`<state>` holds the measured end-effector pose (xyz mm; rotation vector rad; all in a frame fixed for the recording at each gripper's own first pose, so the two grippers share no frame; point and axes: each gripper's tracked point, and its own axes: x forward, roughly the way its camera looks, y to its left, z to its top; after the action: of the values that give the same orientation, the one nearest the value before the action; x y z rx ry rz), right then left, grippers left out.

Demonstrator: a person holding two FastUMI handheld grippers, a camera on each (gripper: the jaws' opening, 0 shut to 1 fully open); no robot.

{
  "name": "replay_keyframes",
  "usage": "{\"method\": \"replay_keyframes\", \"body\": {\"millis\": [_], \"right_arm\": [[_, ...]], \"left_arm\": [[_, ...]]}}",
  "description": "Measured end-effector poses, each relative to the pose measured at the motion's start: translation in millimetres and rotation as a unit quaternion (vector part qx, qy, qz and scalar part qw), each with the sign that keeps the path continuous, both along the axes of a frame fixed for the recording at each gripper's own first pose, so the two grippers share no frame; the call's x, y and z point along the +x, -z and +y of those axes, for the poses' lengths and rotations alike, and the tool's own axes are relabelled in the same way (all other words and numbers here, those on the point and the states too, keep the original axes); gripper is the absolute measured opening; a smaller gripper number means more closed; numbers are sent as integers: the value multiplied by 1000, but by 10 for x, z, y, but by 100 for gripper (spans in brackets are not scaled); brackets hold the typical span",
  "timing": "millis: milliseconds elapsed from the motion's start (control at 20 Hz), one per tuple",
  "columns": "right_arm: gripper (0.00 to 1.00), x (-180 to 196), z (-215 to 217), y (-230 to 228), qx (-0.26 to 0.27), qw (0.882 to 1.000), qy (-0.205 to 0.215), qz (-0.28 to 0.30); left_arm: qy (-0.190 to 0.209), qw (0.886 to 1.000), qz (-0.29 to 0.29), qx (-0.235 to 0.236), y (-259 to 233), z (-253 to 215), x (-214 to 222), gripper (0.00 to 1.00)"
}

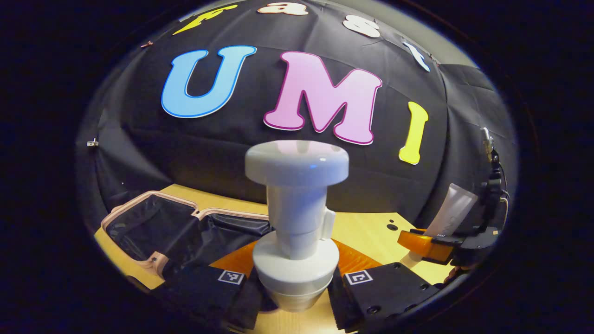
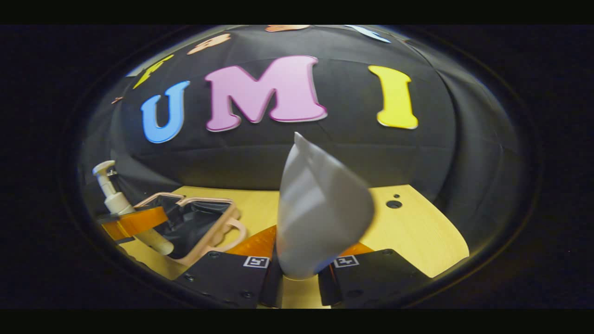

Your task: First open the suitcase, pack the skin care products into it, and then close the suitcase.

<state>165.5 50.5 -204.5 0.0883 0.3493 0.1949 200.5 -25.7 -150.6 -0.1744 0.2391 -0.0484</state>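
A white pump bottle [image 1: 297, 222] stands upright between the fingers of my left gripper [image 1: 297, 287], which is shut on its body and holds it above the table. To its left lies the pink suitcase [image 1: 153, 222], open, with its black lining showing. My right gripper [image 2: 297, 278] is shut on a white squeeze tube [image 2: 320, 213] that points upward and is lifted off the table. The right gripper view shows the suitcase [image 2: 199, 222] at lower left with the pump bottle [image 2: 111, 190] and left gripper [image 2: 134, 222] above its near side. The left gripper view shows the tube [image 1: 452, 211] in the right gripper [image 1: 431, 246].
The light wooden table [image 2: 417, 232] has two small dark holes [image 2: 393, 203] near its back right. The black cloth wall closes off the back and sides. Bare table lies right of the suitcase.
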Motion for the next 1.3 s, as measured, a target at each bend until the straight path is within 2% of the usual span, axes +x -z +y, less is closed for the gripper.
{"method": "replay_keyframes", "body": {"millis": [100,150,200,350,400,450,500,550,600,650,700,750,850,900,950,1000,1100,1150,1200,1250,1300], "right_arm": [[34,-41,388,-195,2,999,-30,-12],[29,-64,583,-279,5,999,-44,-17],[34,-89,789,-347,6,998,-59,-19],[34,-79,1322,-485,6,995,-99,-30],[34,-64,1481,-503,8,994,-109,-31],[29,-68,1634,-505,14,993,-118,-27],[34,-65,1777,-475,19,992,-126,-23],[34,-58,1886,-438,20,991,-132,-19],[35,-49,1961,-415,17,990,-137,-16],[34,-40,2021,-386,14,990,-141,-12],[29,-32,2040,-362,15,990,-140,-7],[29,-28,2044,-355,24,990,-137,-1],[29,-20,2018,-340,38,991,-126,10],[34,-4,1995,-330,37,992,-122,13],[29,1,1967,-312,33,992,-120,14],[29,17,1947,-290,30,992,-119,16],[29,48,1934,-223,27,992,-119,25],[35,45,1941,-213,29,992,-119,28],[32,58,1957,-201,28,992,-119,31],[34,75,1970,-163,27,992,-118,35],[34,79,1993,-131,28,992,-118,44]], "left_arm": [[-6,1000,26,-5,153,348,105,64],[-10,999,46,-5,280,526,155,64],[-3,997,72,-1,433,664,219,64],[33,990,136,6,803,940,390,64],[44,985,165,3,922,989,454,64],[60,976,209,-4,1097,1004,474,64],[65,967,247,-10,1234,1029,429,64],[74,956,283,-13,1389,1034,426,60],[78,947,310,-12,1522,1049,418,64],[86,943,322,-15,1532,1057,444,64],[87,945,316,-20,1530,1063,594,64],[94,933,346,-28,1579,1048,611,65],[105,921,373,-35,1627,1064,714,65],[97,918,384,-26,1691,1127,746,64],[80,915,395,-3,1757,1198,806,66],[78,910,408,14,1835,1194,805,66],[82,912,400,35,1785,1191,826,64],[75,918,388,35,1695,1192,845,69],[64,925,374,30,1661,1203,849,72],[54,936,347,14,1537,1206,863,83],[36,947,319,9,1387,1283,855,85]]}}
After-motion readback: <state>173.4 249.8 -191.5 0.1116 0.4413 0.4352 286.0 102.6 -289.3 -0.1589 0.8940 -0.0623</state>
